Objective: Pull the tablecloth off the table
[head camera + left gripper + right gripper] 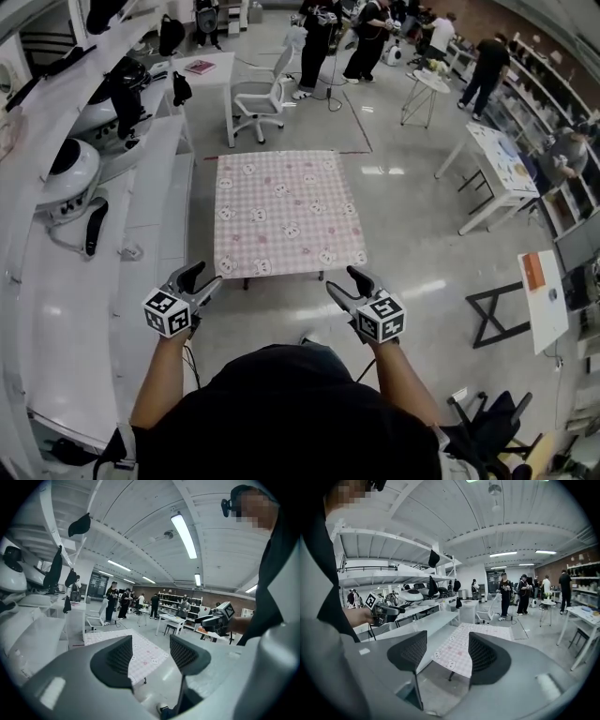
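Both grippers, L & R, jaws apart, empty, tablecloth just ahead, untouched

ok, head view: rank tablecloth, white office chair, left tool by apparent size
1. tablecloth, clearly largest.
2/3. white office chair and left tool look alike; tool sits nearer the camera, so unranked.

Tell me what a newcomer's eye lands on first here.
The pink checked tablecloth lies spread flat in the middle of the room. Just short of its near edge, the left gripper and right gripper hover open and empty. People stand at the far end.
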`<state>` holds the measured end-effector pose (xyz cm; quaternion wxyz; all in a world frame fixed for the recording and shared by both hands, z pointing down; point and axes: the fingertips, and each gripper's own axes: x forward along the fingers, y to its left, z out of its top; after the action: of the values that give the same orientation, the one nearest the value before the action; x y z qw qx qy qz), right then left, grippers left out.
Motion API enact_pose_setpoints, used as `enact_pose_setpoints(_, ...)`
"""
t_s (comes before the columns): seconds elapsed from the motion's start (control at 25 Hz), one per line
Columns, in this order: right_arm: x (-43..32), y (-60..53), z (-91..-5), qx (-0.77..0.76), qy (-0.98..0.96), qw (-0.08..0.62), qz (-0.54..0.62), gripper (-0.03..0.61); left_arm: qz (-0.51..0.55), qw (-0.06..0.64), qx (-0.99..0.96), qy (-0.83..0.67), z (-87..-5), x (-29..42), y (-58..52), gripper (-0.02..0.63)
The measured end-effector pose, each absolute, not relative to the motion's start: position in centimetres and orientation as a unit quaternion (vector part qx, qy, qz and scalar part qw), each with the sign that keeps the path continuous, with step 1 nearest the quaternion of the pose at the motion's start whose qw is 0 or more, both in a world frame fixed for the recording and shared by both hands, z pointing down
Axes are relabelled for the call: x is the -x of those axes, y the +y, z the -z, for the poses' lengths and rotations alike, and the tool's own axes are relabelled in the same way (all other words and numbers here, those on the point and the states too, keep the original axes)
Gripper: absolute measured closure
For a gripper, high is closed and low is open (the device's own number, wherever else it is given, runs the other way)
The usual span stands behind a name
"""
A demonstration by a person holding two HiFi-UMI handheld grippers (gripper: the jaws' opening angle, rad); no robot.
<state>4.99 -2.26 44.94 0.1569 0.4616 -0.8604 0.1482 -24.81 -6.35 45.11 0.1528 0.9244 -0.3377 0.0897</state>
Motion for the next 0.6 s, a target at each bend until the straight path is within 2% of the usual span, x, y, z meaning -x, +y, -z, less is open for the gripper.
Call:
enact_pose_setpoints(0.2,-6.0,-2.0,-45.5,-0.469,-0.855,0.167,-0.147,0.27,-0.1,0.152,-0.926,-0.331,-45.5,24.2,-6.0,0.376)
enact_pose_setpoints(0.6,-7.0,-4.5,-49.3,-0.467,-0.842,0.24,-0.12,0.267,-0.125,0.165,-0.92,-0.333,-47.4,24.1,-7.4,0.376)
